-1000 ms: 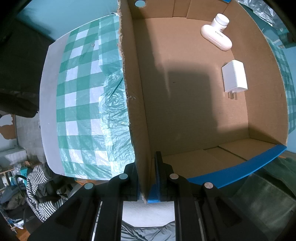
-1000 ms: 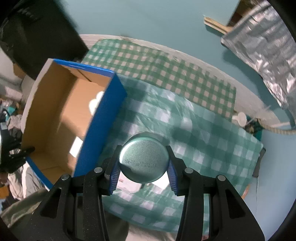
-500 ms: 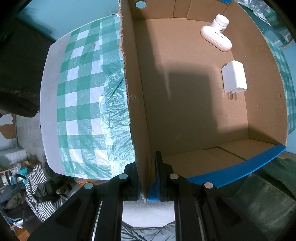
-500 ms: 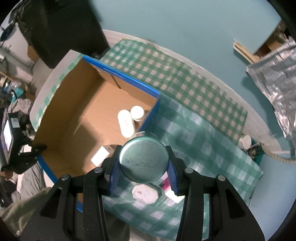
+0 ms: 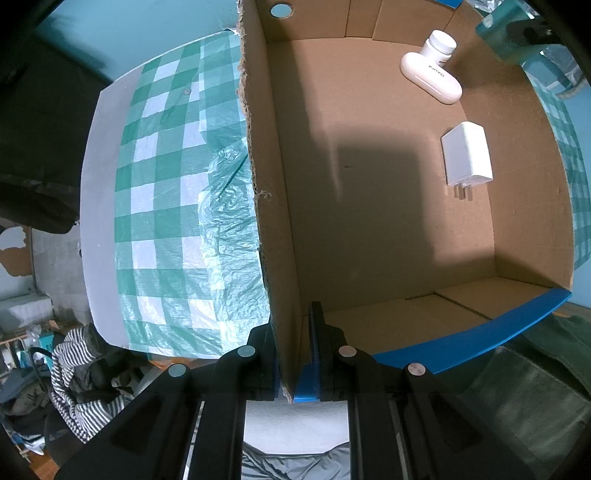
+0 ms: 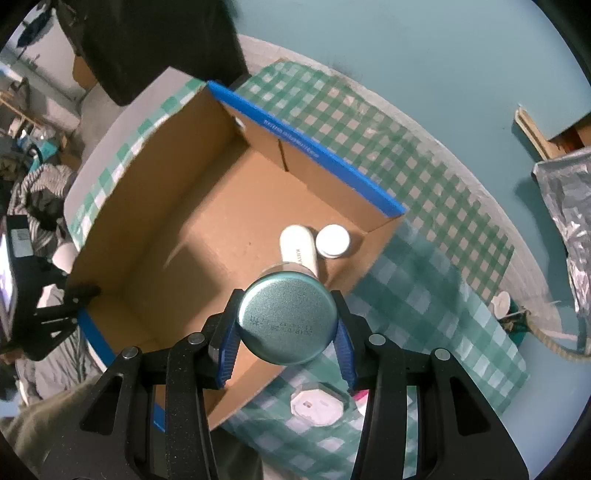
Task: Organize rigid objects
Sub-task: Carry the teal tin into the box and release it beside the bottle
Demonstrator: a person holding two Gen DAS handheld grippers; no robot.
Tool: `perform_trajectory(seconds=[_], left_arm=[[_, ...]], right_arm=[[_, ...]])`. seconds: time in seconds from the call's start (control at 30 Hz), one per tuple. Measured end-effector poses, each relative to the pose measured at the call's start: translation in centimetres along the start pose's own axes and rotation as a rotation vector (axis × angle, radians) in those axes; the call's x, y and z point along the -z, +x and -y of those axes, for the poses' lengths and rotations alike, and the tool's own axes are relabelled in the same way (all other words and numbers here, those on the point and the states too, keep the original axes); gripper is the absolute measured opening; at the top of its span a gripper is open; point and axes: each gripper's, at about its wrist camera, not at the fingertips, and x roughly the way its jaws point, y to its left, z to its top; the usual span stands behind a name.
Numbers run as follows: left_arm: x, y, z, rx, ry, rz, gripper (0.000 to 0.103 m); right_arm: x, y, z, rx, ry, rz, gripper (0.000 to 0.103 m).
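Note:
My left gripper is shut on the near wall of an open cardboard box with blue outer sides. Inside lie a white oval case, a white bottle and a white charger plug. My right gripper is shut on a teal round tin and holds it above the box's right side, over the white case and beside the bottle cap. The tin shows blurred at the top right of the left wrist view.
The box stands on a green checked tablecloth over a grey table. A white octagonal object and a pink item lie on the cloth beside the box. Crumpled foil is at the far right. Clothes lie on the floor left.
My right gripper has carried the tin leftwards from above the cloth to above the box interior. The left gripper has stayed shut on the box wall.

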Motion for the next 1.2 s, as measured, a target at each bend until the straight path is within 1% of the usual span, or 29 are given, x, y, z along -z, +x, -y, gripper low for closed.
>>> perform_trajectory(seconds=[0.23,0.3,0.37,0.6,0.97,1.2], left_arm=[[0.0,0.0,0.0,0.000,0.000,-0.001,0.013],[0.0,0.0,0.0,0.000,0.001,-0.002,0.013],[0.0,0.0,0.0,0.000,0.004,-0.002,0.013],[0.1,-0.1,0.1,-0.004,0.009,-0.003,0.013],[0.2,-0.1,0.2,-0.006,0.010,-0.003,0.013],[0.3,-0.1,0.4,-0.007,0.013,-0.004,0.013]], right_arm=[[-0.5,2.8,-0.9,-0.002,-0.003,-0.051,0.044],[-0.4,3.6,-1.2,0.008,-0.006,-0.066,0.044],[-0.3,4.2,-1.6,0.022,-0.010,-0.075,0.044],[0.0,5.8,-1.4,0.021,0.010,-0.098,0.044],[0.1,5.7,-1.2,0.027,0.026,-0.088,0.044],[-0.2,4.5,-1.4,0.029,0.017,-0.062,0.051]])
